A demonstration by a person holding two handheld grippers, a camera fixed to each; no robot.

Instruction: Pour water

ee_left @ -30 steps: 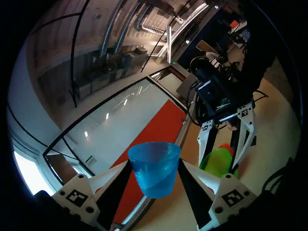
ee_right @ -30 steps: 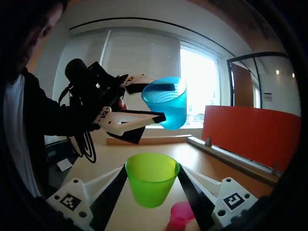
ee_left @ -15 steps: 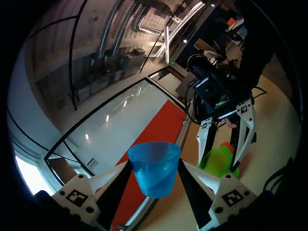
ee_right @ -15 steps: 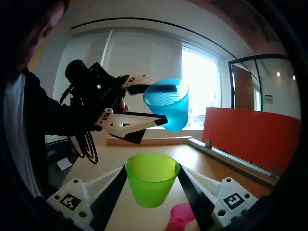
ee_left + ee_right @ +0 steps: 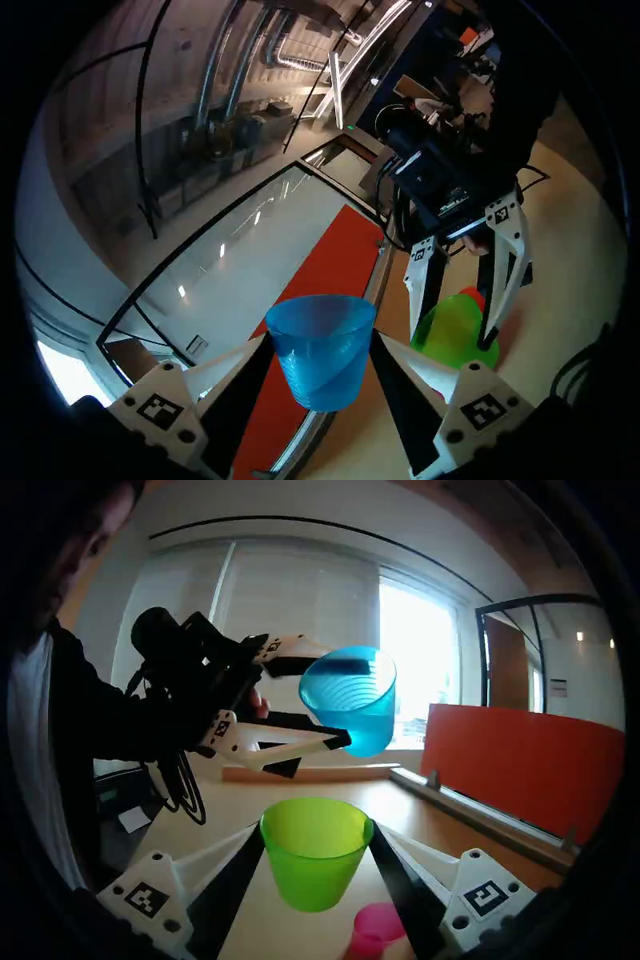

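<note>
The left gripper was clamped on a blue cup, one finger on each side of its wall, and the right gripper was closed the same way on a green cup. The pour, as I judged it, turned on how those two cups stood to each other. In the right gripper view the blue cup hung higher than the green one, clear of it and a little off to the far side. It was tipped so that its mouth showed, its long axis leaning rather than upright. The green cup sat upright, mouth open upward, low over the wooden table. To my eye the blue rim needed to come over the green mouth before tipping further. No stream showed between them. A slanted darker band in the blue cup's lower part in the left gripper view suggested water, though I could not tell how much, nor whether the green cup held any. A pink thing beneath the green cup was cut off, and the person's hand sat mostly hidden behind the left gripper's body.
</note>
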